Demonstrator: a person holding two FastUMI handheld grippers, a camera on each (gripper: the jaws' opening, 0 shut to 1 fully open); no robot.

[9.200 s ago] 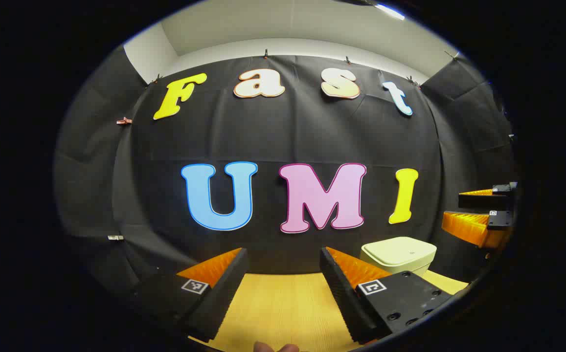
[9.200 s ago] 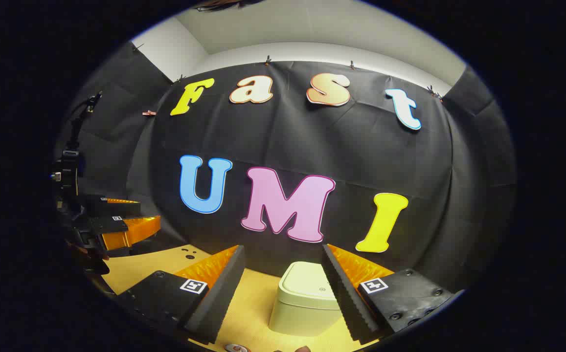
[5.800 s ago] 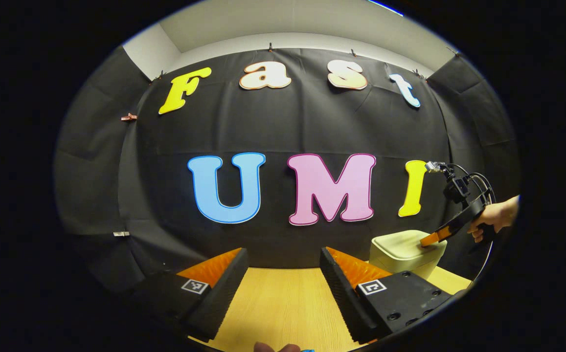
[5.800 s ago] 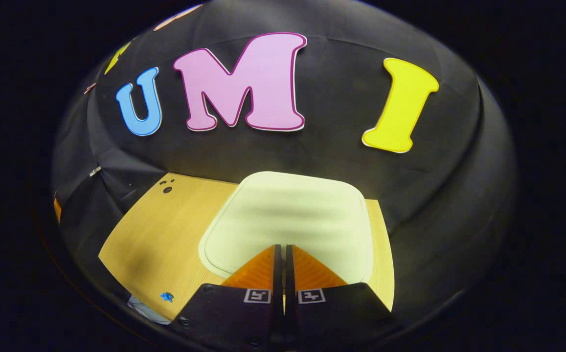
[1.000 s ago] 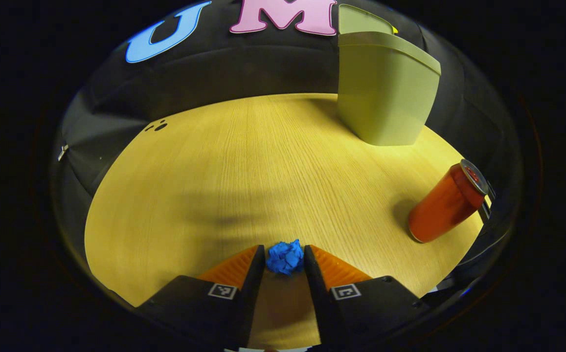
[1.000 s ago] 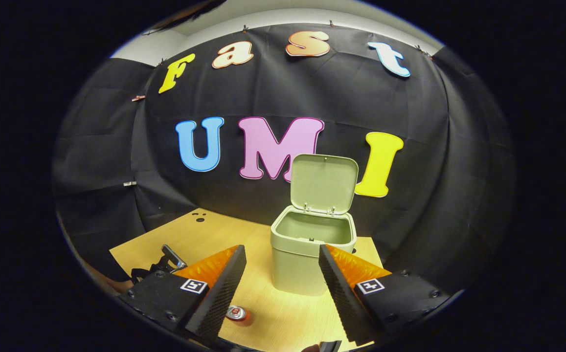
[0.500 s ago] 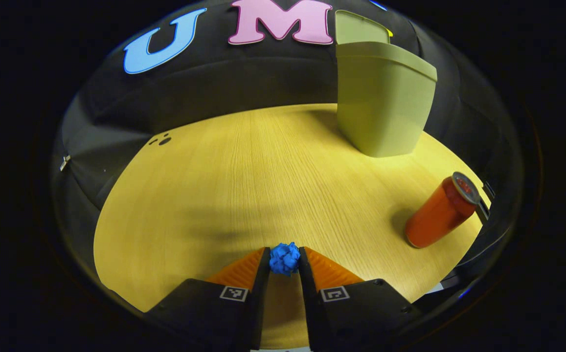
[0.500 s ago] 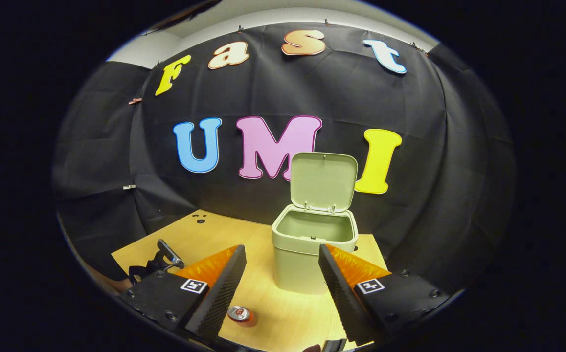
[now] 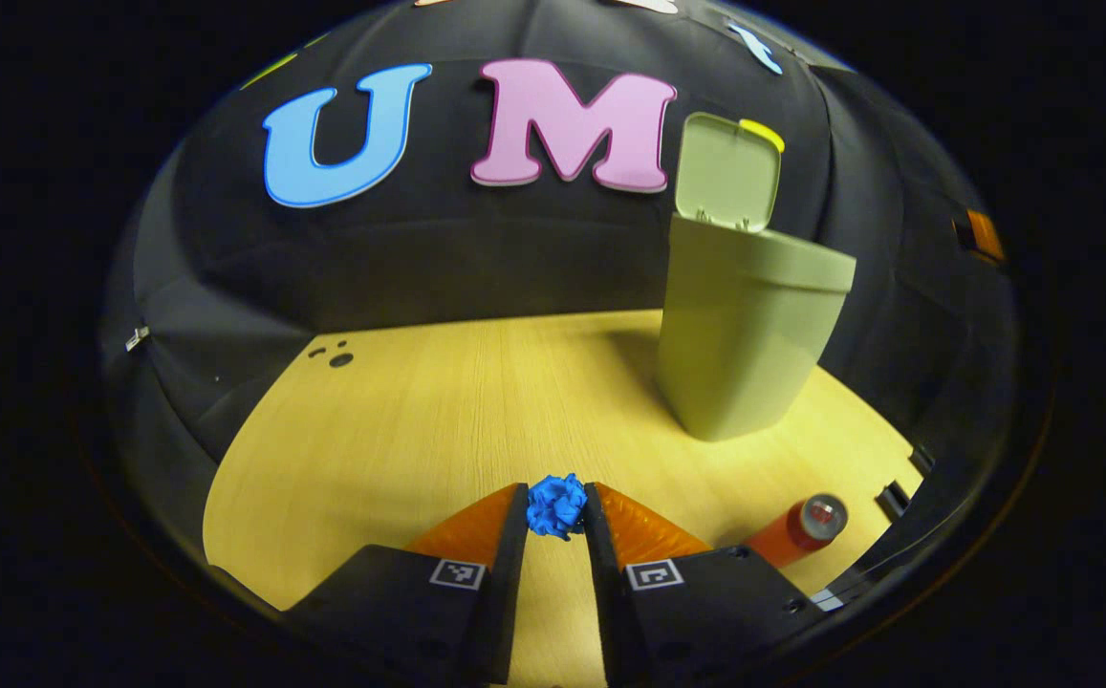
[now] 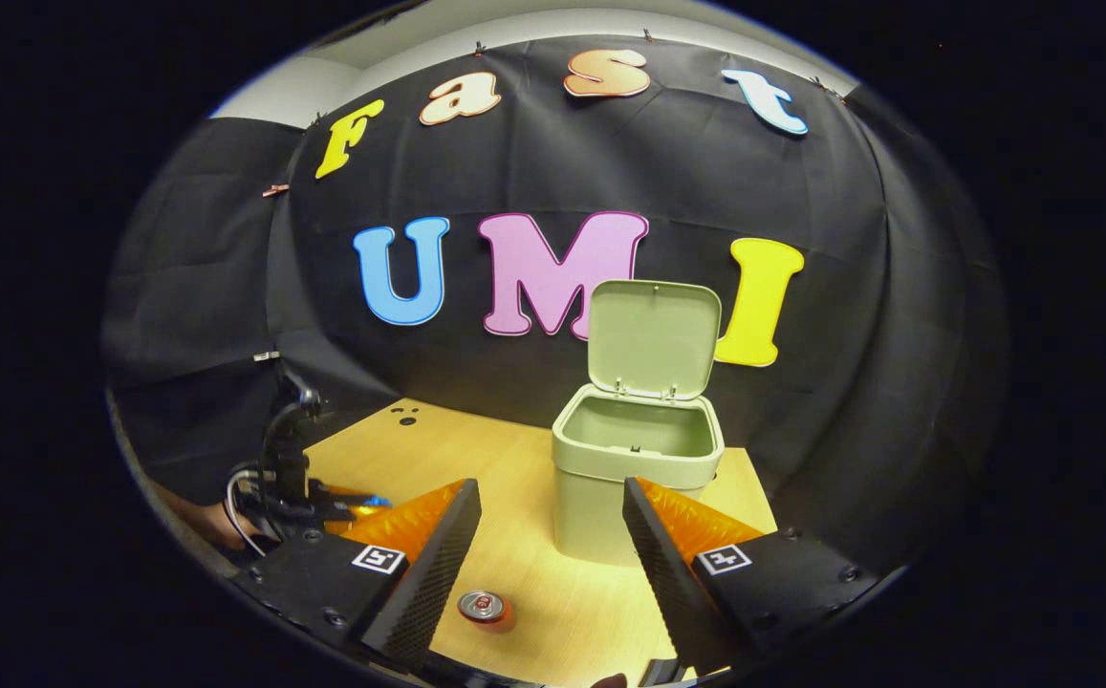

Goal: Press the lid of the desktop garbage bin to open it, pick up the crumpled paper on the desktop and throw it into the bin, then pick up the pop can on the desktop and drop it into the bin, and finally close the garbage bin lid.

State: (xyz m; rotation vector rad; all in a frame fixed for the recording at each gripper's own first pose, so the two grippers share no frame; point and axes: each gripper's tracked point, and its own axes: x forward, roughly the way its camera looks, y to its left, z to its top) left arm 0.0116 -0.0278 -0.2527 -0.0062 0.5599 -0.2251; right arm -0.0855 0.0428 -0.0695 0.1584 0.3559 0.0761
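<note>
Wooden bench [image 9: 400,420] carries our open bin [image 9: 744,334] and pop can [image 10: 484,607]. Left gripper [image 9: 557,521] fingers clamp the crumpled paper [image 9: 556,505]; right gripper [image 10: 551,535] fingers stand apart

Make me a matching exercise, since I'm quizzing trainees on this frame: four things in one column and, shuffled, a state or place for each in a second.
Things:
1. crumpled paper
2. pop can
3. bin lid
4. right gripper

States or places:
A. standing upright on the table
B. open, holding nothing
C. pinched between the left gripper's fingers
D. swung up above the bin's opening

Pairs: 1-C, 2-A, 3-D, 4-B
</note>
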